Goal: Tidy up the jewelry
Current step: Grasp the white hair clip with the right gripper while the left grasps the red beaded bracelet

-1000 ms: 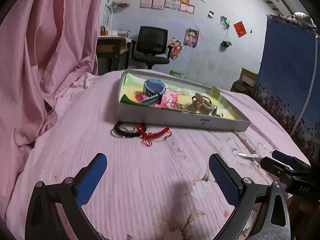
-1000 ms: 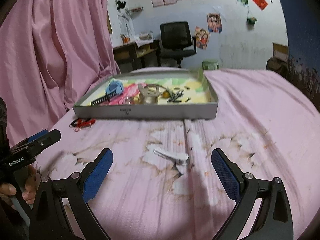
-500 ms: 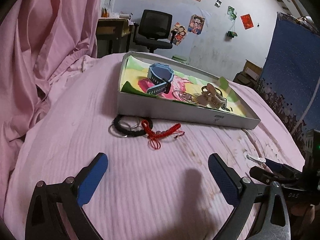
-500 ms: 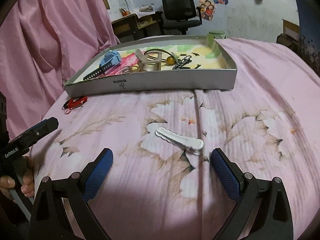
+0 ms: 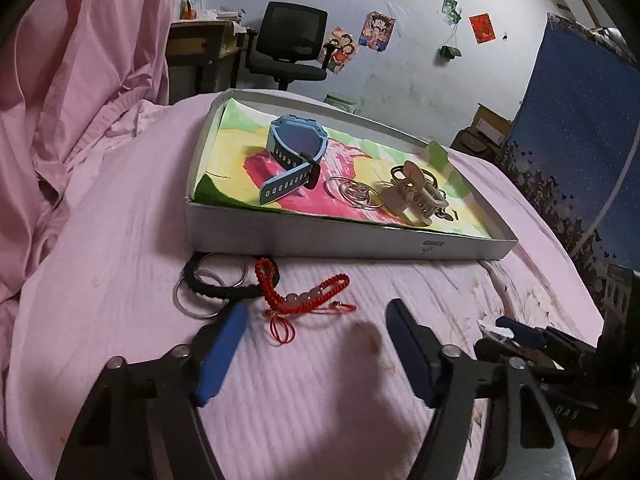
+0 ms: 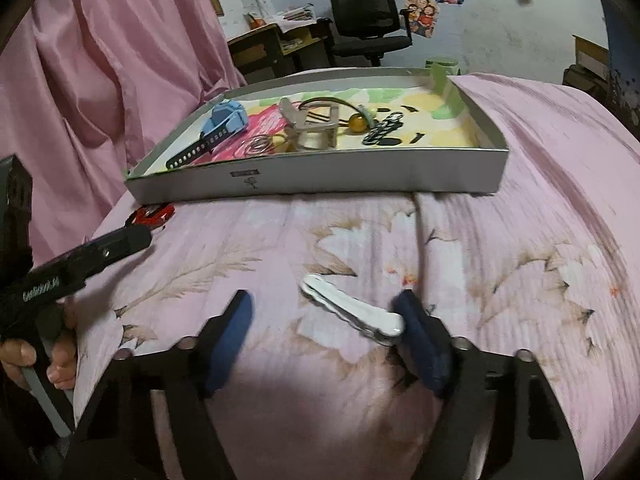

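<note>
Left wrist view, left to right: a pink curtain [image 5: 72, 80] hangs beside a bed covered by a pink sheet [image 5: 120, 240]. Two metal rings [image 5: 192, 300] and a black cord bracelet [image 5: 216, 288] lie just in front of a shallow grey box [image 5: 320, 240], and a red cord bracelet [image 5: 304, 296] touches the black one. Inside the box lie a blue watch [image 5: 296, 152], a cluster of thin rings [image 5: 352, 192] and a beige hair claw [image 5: 416, 196]. The left tool [image 5: 312, 324] hovers over the red bracelet's loose ends; its jaws have just been closing and stand apart, pressing on nothing.

Right wrist view, left to right: a hand [image 6: 36, 356] holds the other tool at the edge. On the flowered part of the sheet a white hair clip [image 6: 352, 310] lies between the blue pads [image 6: 236, 332] of the right tool [image 6: 324, 324]. These jaws have also just been closing; the clip's near end lies at the right pad, the left pad clear of it.
</note>
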The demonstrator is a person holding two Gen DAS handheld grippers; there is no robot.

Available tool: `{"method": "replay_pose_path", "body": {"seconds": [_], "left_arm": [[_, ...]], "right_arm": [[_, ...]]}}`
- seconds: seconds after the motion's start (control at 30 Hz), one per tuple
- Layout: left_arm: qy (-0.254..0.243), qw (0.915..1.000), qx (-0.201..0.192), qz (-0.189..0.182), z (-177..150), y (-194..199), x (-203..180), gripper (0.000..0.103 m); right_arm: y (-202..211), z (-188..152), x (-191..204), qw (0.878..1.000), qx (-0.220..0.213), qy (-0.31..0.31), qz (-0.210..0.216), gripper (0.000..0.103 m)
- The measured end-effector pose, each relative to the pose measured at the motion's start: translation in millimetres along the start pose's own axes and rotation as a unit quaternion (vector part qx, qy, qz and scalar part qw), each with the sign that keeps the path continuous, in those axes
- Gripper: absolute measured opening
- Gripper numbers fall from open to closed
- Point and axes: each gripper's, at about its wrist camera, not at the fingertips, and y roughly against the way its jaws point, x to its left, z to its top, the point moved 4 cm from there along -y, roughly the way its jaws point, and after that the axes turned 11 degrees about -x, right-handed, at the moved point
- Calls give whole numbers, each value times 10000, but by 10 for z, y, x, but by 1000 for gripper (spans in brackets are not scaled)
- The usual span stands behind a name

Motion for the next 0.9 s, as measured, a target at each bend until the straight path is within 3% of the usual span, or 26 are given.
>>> {"method": "replay_pose_path", "body": {"seconds": [0.13,0.33,0.7,0.9], "left_arm": [[9,10000,54,-56,-6,-34,-7,54],[92,9999,54,-114,-1,-49,17,41],[257,9994,4,-217,-9,-57,59,12],[275,9992,-9,-279,-27,-64,58,8]], "right_arm": [[-7,-1,68,9999,18,112,98,47],[-13,-7,133,9995,29,235,195,32],[-10,-31,198,9992,-3,302,263,21],[0,-38,234,9989,-32,366,282,18]]}}
